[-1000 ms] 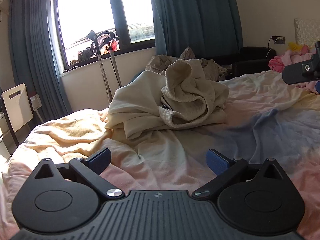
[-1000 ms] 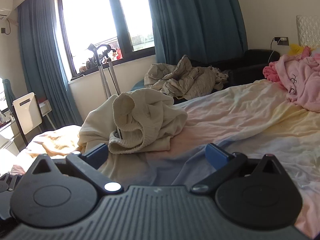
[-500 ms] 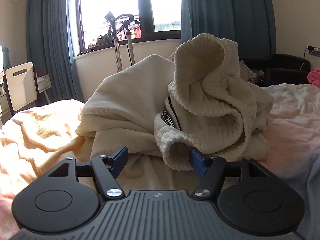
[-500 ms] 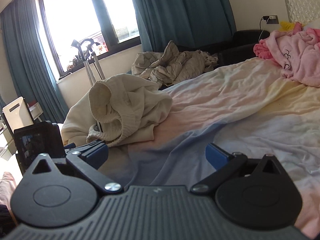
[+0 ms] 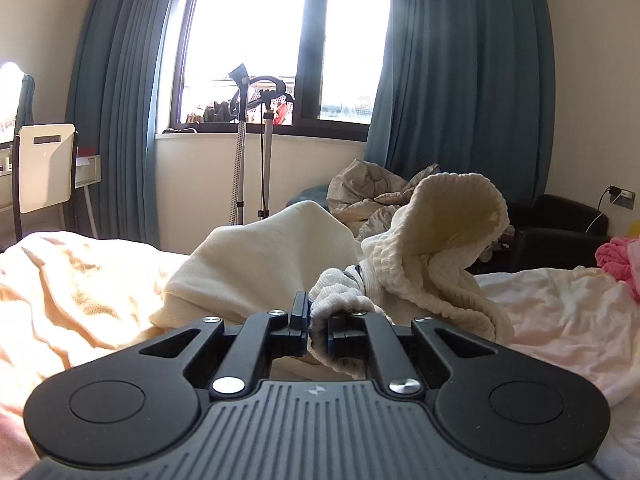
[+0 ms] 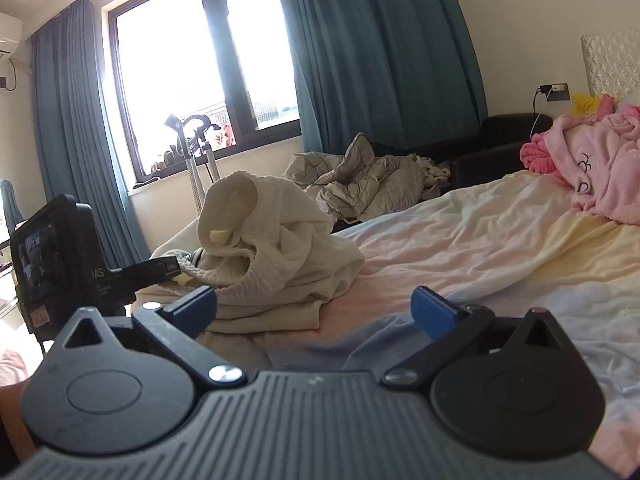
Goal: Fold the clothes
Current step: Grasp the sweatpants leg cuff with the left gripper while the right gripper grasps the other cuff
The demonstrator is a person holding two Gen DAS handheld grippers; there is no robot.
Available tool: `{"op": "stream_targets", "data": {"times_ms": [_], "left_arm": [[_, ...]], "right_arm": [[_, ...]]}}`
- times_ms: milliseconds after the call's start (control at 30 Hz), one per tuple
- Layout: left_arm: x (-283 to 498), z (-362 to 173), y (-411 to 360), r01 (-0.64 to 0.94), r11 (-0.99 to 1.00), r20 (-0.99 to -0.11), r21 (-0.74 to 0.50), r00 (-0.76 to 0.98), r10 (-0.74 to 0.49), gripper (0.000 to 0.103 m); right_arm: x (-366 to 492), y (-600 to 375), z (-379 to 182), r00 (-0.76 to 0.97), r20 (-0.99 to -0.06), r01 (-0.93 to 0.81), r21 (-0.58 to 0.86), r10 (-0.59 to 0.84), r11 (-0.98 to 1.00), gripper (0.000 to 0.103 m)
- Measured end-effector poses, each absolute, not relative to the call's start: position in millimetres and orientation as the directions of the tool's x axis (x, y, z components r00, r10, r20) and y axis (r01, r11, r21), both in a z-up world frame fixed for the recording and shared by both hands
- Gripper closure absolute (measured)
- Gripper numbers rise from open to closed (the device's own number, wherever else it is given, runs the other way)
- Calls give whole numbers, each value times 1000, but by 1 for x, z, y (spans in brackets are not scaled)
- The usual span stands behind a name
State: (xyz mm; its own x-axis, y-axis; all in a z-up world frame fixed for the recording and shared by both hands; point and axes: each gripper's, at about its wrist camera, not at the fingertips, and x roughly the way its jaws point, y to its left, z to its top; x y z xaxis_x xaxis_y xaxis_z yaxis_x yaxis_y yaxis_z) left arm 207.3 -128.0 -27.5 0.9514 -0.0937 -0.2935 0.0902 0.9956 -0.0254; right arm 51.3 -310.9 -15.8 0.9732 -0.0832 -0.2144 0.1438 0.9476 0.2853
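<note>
A cream sweatshirt (image 5: pixel 264 264) lies crumpled on the bed, its ribbed part (image 5: pixel 452 240) standing up like a hood. My left gripper (image 5: pixel 318 320) is shut on a ribbed cuff or hem (image 5: pixel 340 300) at the near edge of the pile. In the right wrist view the same cream garment (image 6: pixel 280 240) sits left of centre, with the left gripper (image 6: pixel 168 270) at its left side. My right gripper (image 6: pixel 316 312) is open and empty, low over the sheet just right of the pile.
The bed sheet (image 6: pixel 480 248) is pastel pink, yellow and blue. A pink fleece garment (image 6: pixel 596 168) lies at the far right. A grey quilt (image 6: pixel 368 184) lies heaped beyond the bed. A steamer stand (image 5: pixel 252 152) and a white chair (image 5: pixel 46 168) stand by the window.
My left gripper moved forward to the cream pile and closed on its ribbed edge. My right gripper stayed open and drifted a little closer to the pile.
</note>
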Motion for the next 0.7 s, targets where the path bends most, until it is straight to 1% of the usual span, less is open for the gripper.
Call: {"op": "stream_targets", "data": {"times_ms": [67,267,367,400,467,533,600,633,700], "left_arm": [[187,-21,-114,101,995,-295,-13,950,-100,93],[126,-2,-71,132,991,-298,24,947,-119,93],[96,8,-49,148,988,-300,43,945,-128,93],[86,11,-42,153,987,-301,49,945,-131,93],[80,-5,-16,147,989,-345,35,930,-126,93],[76,-21,-2,148,987,-364,64,924,-115,93],[74,-39,12,157,985,-380,66,917,-121,93],[76,-47,20,155,987,-391,43,912,-126,93],[77,-54,27,143,990,-391,1,911,-132,93]], "right_arm": [[45,-310,-10,978,-193,128,291,-73,948,0],[23,-308,5,985,-171,77,308,-25,948,0],[22,-302,5,981,-196,44,307,17,951,0],[23,-300,3,976,-215,35,311,34,950,0],[24,-296,-3,963,-261,20,326,70,945,0],[25,-291,-8,946,-306,5,341,106,940,1],[27,-288,-15,926,-352,6,373,136,928,1],[28,-287,-19,915,-375,9,390,150,921,2],[32,-277,-25,894,-428,31,359,135,933,6]]}}
